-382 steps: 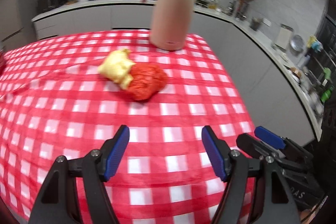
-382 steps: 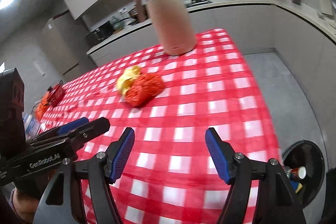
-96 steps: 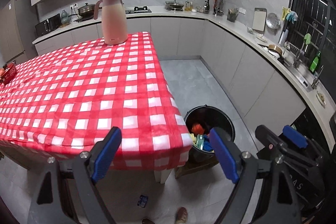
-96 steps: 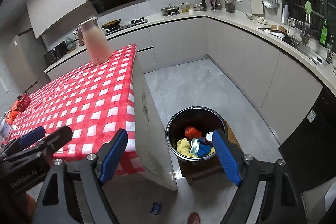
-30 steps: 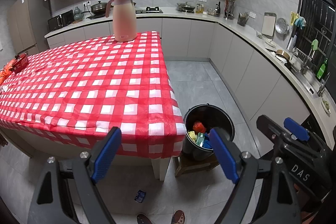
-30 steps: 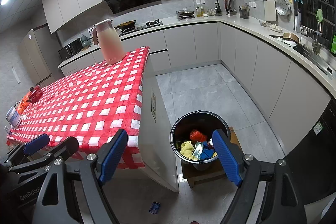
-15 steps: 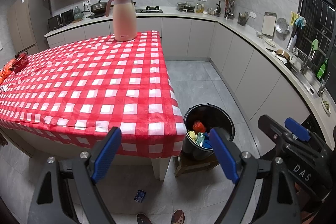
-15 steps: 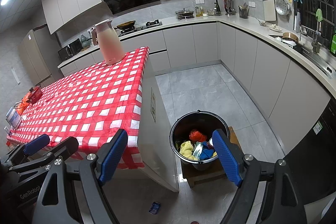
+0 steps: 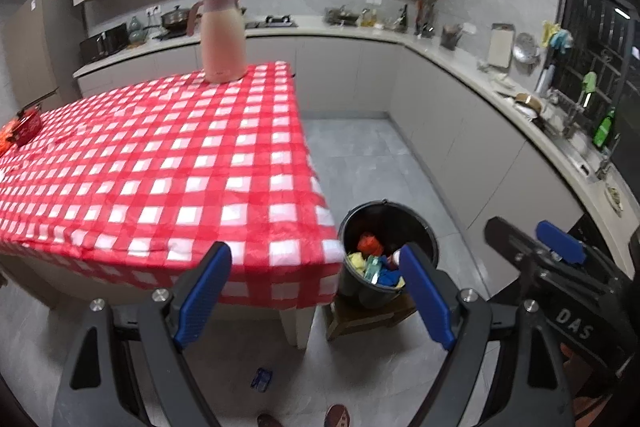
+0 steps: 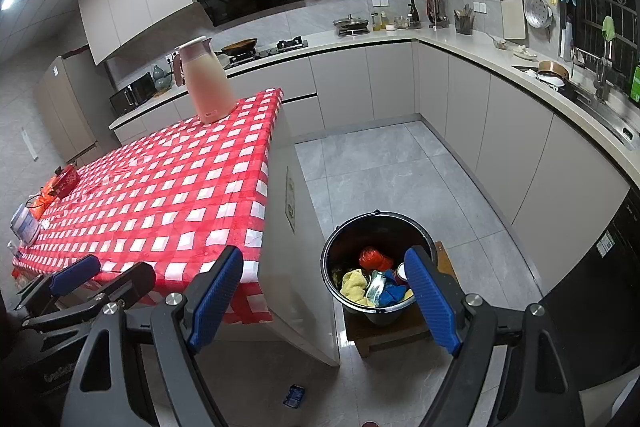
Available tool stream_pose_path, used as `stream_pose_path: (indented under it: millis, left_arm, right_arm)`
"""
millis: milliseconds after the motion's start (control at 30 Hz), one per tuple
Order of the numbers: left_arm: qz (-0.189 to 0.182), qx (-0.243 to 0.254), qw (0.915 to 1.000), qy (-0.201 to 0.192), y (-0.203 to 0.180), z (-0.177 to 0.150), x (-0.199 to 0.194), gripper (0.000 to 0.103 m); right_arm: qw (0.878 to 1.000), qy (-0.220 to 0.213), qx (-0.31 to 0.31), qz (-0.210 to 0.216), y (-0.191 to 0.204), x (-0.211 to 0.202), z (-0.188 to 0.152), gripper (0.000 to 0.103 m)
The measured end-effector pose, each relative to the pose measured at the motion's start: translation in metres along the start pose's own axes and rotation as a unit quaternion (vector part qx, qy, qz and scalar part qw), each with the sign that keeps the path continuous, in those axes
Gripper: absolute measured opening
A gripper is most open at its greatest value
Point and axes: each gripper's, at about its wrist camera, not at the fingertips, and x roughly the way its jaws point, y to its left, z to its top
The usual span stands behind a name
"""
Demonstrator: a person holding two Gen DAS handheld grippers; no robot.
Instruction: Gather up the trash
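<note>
A black trash bucket (image 9: 416,227) (image 10: 352,235) stands on a low wooden stool on the floor beside the table's near corner. It holds a red wad (image 10: 374,259), a yellow wad (image 10: 352,283) and blue and other trash. My left gripper (image 9: 316,295) is open and empty, held back from the table (image 9: 160,167) with its red checked cloth. My right gripper (image 10: 320,301) is open and empty, above the floor in front of the bucket. Each gripper shows in the other's view, the right one (image 9: 556,247) and the left one (image 10: 76,279).
A pink jug (image 9: 222,39) (image 10: 206,87) stands at the table's far edge. Red items (image 10: 64,183) lie at the table's left end. A small blue scrap (image 10: 294,395) (image 9: 262,379) lies on the floor. Kitchen counters (image 10: 520,67) run along the back and right.
Since 12.7 s ago the yellow and red wads have gone from the table into the bucket and both grippers have backed away. Over the last second the left view has shifted slightly.
</note>
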Motion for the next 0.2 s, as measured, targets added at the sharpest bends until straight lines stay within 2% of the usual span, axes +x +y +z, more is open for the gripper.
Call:
stream_pose_path:
  millis: [167, 200]
  left_arm:
    - [-0.004, 0.007, 1.0, -0.001, -0.0038, 0.0034, 0.001, 0.087]
    - [0.0, 0.01, 0.9999, 0.001, -0.005, 0.0041, 0.0022, 0.092]
  right_arm:
    - [1.0, 0.0, 0.004, -0.006, -0.0043, 0.0006, 0.0006, 0.085]
    - [1.0, 0.001, 0.006, -0.007, -0.0064, 0.0017, 0.0017, 0.085]
